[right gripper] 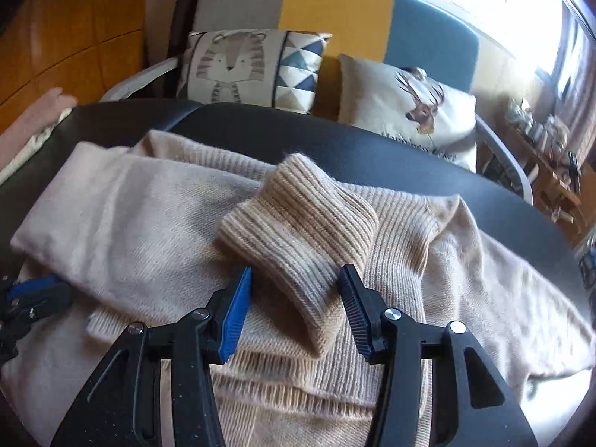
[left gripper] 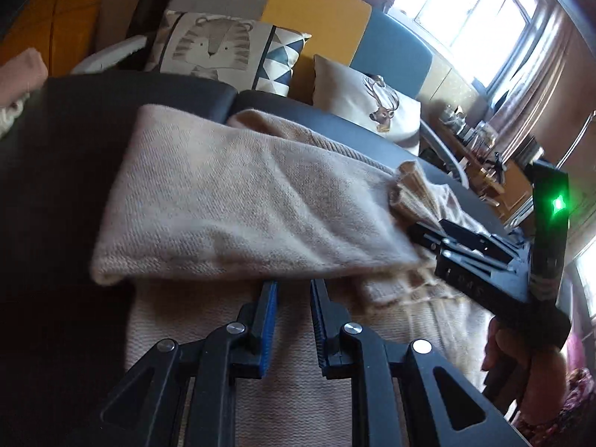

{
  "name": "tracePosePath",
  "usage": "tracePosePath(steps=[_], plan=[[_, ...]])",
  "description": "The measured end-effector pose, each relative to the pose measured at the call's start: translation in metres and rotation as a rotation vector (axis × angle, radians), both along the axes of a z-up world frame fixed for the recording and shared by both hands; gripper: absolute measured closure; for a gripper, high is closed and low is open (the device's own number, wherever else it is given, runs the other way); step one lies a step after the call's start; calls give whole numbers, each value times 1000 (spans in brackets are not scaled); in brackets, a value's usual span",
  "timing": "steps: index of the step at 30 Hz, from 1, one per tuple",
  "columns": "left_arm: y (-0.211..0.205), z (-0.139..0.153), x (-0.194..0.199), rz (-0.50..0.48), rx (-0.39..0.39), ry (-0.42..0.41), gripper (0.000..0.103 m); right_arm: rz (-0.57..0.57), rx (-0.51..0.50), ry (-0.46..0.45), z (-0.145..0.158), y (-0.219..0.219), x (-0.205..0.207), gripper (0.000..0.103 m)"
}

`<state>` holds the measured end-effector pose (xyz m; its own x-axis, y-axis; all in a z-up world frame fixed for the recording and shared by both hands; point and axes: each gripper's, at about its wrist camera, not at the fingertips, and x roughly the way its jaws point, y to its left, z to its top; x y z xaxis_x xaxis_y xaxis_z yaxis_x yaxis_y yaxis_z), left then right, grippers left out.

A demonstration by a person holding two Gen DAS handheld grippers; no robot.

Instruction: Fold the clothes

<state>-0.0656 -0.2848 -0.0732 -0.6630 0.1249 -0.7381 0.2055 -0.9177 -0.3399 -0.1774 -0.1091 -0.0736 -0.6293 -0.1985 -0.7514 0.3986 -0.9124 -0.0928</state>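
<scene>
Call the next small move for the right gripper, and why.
Probably back the right gripper off the ribbed cuff. Its jaws stand open around the cuff, pads not pressing, and the sleeve already lies folded across the beige sweater on the dark table. The left gripper holds nothing either, so the next fold could follow.

The beige sweater (right gripper: 156,223) is cut off by the lower edge in both wrist views. Its ribbed cuff (left gripper: 409,190) is partly hidden behind the right gripper (left gripper: 439,242) in the left view. Items on the far shelf (right gripper: 547,138) are too small and blurred to be identified.
</scene>
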Motion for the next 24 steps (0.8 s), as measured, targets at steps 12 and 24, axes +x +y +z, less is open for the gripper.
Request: tracePosePath(steps=[12, 24], plan=[[23, 1, 0, -13, -164, -11, 86, -189, -261, -141, -9, 62, -26, 70], [25, 1, -2, -18, -195, -17, 85, -249, -402, -190, -11, 81, -27, 70]])
